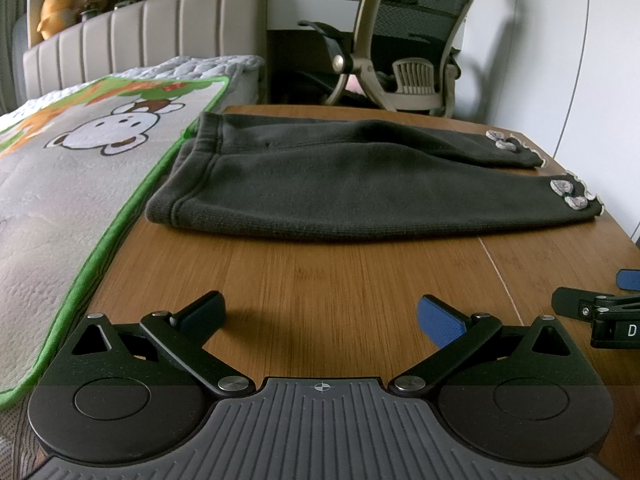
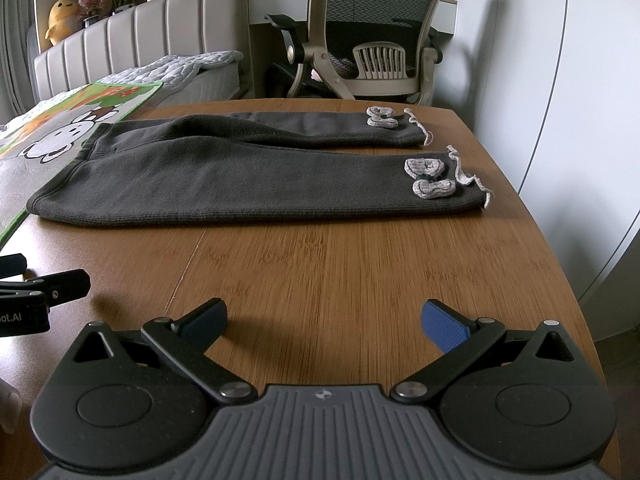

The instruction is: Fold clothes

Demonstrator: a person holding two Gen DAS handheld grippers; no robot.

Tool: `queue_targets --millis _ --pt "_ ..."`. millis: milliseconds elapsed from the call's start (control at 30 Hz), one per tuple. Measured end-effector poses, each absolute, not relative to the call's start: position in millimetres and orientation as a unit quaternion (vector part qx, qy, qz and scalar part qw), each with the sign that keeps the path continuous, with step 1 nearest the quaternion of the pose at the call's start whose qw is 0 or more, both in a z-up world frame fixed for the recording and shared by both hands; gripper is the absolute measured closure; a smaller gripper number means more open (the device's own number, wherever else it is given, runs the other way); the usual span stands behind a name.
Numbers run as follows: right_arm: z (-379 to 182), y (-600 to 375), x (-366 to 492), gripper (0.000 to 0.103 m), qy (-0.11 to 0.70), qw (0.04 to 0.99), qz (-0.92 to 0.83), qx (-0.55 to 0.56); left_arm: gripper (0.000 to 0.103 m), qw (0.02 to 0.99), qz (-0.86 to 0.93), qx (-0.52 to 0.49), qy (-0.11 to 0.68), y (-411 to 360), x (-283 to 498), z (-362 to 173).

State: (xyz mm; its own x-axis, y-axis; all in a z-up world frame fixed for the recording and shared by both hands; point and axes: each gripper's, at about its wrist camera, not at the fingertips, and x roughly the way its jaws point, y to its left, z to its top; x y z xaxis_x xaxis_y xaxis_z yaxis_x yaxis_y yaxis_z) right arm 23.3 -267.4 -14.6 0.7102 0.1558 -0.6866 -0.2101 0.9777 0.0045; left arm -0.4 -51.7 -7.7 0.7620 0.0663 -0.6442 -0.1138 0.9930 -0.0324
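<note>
Surface: wooden table [image 1: 320,280] with a bamboo-like grain and a thin seam running across it; its bare part lies nearest both cameras.
Left gripper [image 1: 320,318]: low over the near edge of the table, jaws spread wide, nothing between the blue-padded fingers [image 1: 438,320].
Right gripper [image 2: 324,320]: just beside the left one, also low over the bare wood, jaws wide apart and empty; its fingers [image 2: 444,326] point toward the garment.
Neighbouring views: each camera catches the other tool at its frame edge, touching nothing.
Trousers [image 2: 248,176]: dark grey knit pair lying flat across the middle of the table, well apart from both grippers; waistband toward the left, the two legs stretched toward the right and lying slightly apart at the cuffs.
Bows [image 2: 428,178]: pale grey bows with light lace trim on each cuff, at the right end of the legs.
Play mat [image 1: 80,184]: green-bordered mat with a cartoon animal, on the bed just beside the table's left edge; the waistband end touches or nearly touches its border.
Headboard [image 1: 152,36]: padded beige panels behind the bed.
Office chair [image 1: 412,32]: mesh-backed, beyond the table's far edge, near a white wall.
Plush toy [image 1: 56,10]: yellow, on a shelf at far left.
</note>
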Motion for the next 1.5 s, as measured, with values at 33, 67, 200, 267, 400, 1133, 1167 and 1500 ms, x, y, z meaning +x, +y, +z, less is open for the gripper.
queue_targets --millis 33,67,200,267,400,1133,1167,1500 --pt "-14.6 -267.3 23.3 0.0 0.368 0.924 0.099 -0.037 0.0 0.938 0.048 -0.035 0.342 -51.7 -0.4 -7.7" --pt "-14.6 -267.3 23.3 0.0 0.368 0.924 0.099 -0.037 0.0 0.938 0.048 -0.035 0.342 -51.6 -0.4 -7.7" --pt "-14.6 -267.3 23.2 0.0 0.368 0.924 0.099 -0.037 0.0 0.938 0.048 -0.035 0.341 -51.4 -0.4 -7.6" --pt "-14.6 -267.2 23.2 0.0 0.368 0.924 0.099 -0.037 0.0 0.938 0.048 -0.035 0.341 -51.3 -0.4 -7.6" --pt "-14.6 -267.3 23.2 0.0 0.368 0.924 0.099 -0.037 0.0 0.938 0.048 -0.036 0.341 -51.1 -0.4 -7.6" --pt "-14.7 -266.7 22.9 0.0 0.368 0.924 0.1 -0.037 0.0 0.938 0.048 -0.037 0.341 -51.1 -0.5 -7.8" --pt "-14.7 -266.8 22.9 0.0 0.368 0.924 0.101 -0.037 0.0 0.938 0.047 -0.037 0.341 -51.1 -0.5 -7.8" --pt "-13.2 -264.7 23.7 0.0 0.373 0.916 0.142 -0.052 0.0 0.934 0.038 -0.017 0.354 -52.9 0.8 -7.2"
